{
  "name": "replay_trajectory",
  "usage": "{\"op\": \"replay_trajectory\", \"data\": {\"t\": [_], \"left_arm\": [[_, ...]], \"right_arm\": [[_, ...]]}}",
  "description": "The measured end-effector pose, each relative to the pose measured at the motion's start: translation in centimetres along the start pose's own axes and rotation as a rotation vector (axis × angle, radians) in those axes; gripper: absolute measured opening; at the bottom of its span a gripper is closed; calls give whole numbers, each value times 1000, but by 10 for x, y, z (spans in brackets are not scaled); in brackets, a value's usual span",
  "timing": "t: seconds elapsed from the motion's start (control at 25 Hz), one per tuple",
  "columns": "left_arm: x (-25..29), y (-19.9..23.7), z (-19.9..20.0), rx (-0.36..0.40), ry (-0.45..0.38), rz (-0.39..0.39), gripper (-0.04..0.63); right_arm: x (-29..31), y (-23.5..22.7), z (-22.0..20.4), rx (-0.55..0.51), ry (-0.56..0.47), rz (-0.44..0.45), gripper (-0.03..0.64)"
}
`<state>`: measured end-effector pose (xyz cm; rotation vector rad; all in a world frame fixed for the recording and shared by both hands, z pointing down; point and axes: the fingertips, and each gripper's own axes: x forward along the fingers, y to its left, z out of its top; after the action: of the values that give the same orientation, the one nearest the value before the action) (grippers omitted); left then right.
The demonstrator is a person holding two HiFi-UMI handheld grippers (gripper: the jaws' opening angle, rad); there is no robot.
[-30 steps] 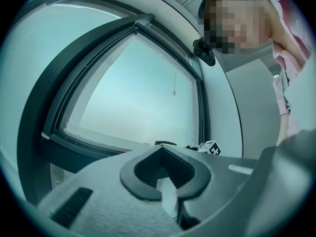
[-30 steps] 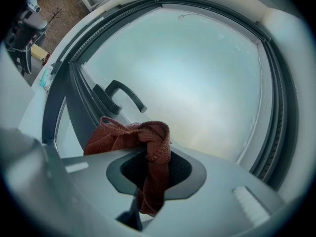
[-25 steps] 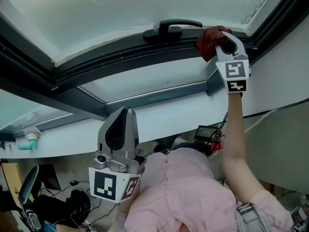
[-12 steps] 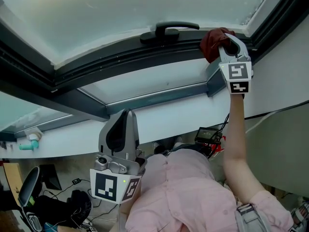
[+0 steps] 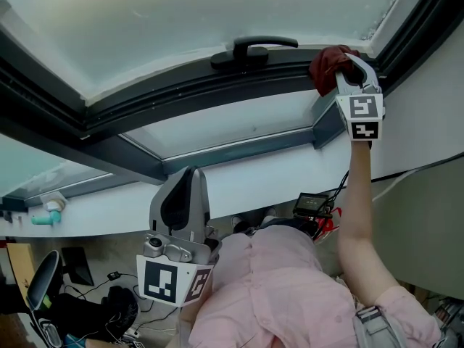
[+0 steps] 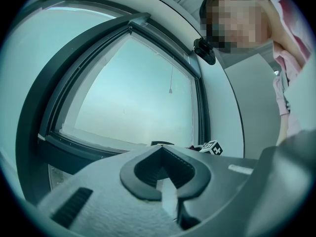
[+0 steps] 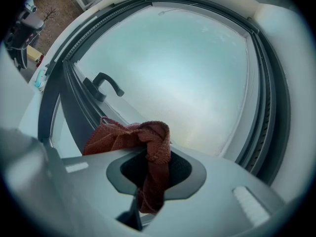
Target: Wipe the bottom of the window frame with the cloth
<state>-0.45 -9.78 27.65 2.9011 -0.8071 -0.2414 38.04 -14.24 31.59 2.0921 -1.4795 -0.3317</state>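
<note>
Close by, against the person's pink shirt (image 5: 275,288), the left tool (image 5: 181,187) points upward with its jaws brought together on nothing. Beneath it lies a floor (image 5: 94,256) with a dark tangle of cables (image 5: 109,303) and a black chair (image 5: 40,281) at the left edge. Further out, the bare right arm (image 5: 355,209) stretches up to the right tool (image 5: 342,69), whose jaws are clamped on the cloth (image 5: 326,60). One strip of the cloth runs lengthwise between the jaws, along the tool's own line. The rest bunches past the tips and spreads leftward toward the handle (image 5: 254,49).

The cloth rests against the bar of the dark window frame (image 5: 181,93) that carries the handle. It lies near the frame's right-hand corner, just right of the handle and apart from it. Under that bar sit a lower pane (image 5: 217,125) and a white ledge (image 5: 239,172), with a small teal fitting (image 5: 45,212) far to the left. Beyond everything is pale, frosted glass (image 5: 217,6).

The cloth is dark red, coarsely knitted and crumpled into folds, with a loose loop of yarn at its left edge.
</note>
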Motion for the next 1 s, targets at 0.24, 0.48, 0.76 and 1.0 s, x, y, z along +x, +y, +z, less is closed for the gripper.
{"op": "replay_trajectory", "data": {"t": [0.24,0.48,0.76,1.0], "left_arm": [[6,-7,-1,0,2,-1,-2],[11,-20,1,-1,0,-8,-2],[25,-34,-2,1,0,-18,-2],[36,-49,-4,3,4,-27,-2]], "right_arm": [[0,-8,-5,4,-1,1,64],[-5,-17,-7,7,-7,3,64],[-2,-21,-12,5,-16,19,64],[-2,-28,-16,11,-28,29,64]]}}
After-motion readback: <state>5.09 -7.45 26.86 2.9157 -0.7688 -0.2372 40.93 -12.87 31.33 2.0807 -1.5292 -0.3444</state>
